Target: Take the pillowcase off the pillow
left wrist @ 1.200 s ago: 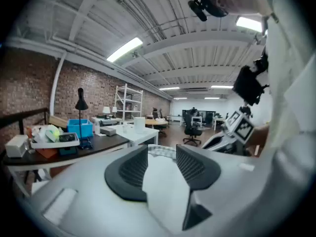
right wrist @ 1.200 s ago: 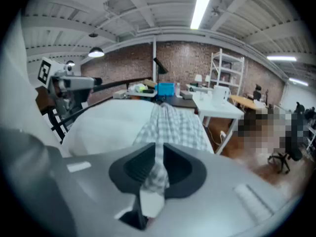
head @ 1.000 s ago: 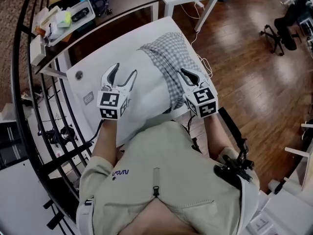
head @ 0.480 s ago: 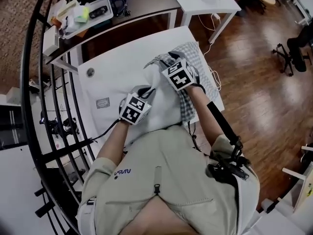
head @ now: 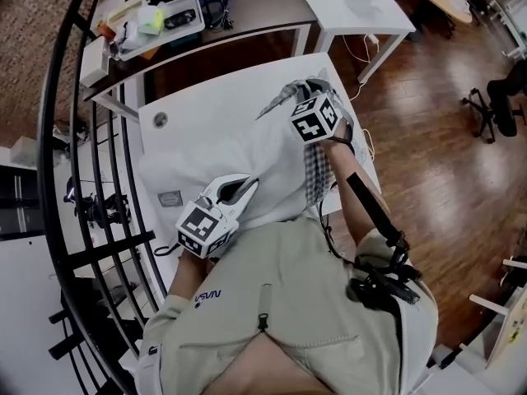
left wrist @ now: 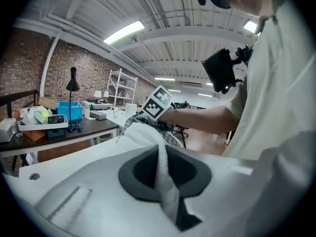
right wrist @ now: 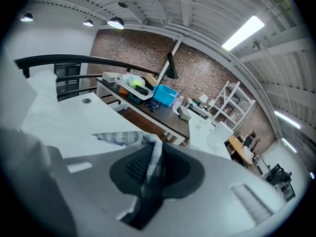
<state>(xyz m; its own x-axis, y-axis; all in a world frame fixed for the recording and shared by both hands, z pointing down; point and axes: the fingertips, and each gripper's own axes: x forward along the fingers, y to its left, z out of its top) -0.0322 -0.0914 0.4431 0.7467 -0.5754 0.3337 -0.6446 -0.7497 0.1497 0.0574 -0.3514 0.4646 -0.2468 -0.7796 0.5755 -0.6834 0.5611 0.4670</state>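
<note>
Both claws just snapped shut. Left claw pinching plump white fabric pillow near-left; right claw gripping grey-checked cloth pillowcase far-right on white table. Hands pulled apart since, case probably peeling off.

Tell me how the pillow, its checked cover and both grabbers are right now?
pillow: lying on the table, mostly bare.
pillowcase: partly on, bunched along the pillow's right side.
left gripper: fingers have just closed, pinching the pillow's white cloth.
right gripper: fingers have just closed, pinching the pillowcase.
</note>
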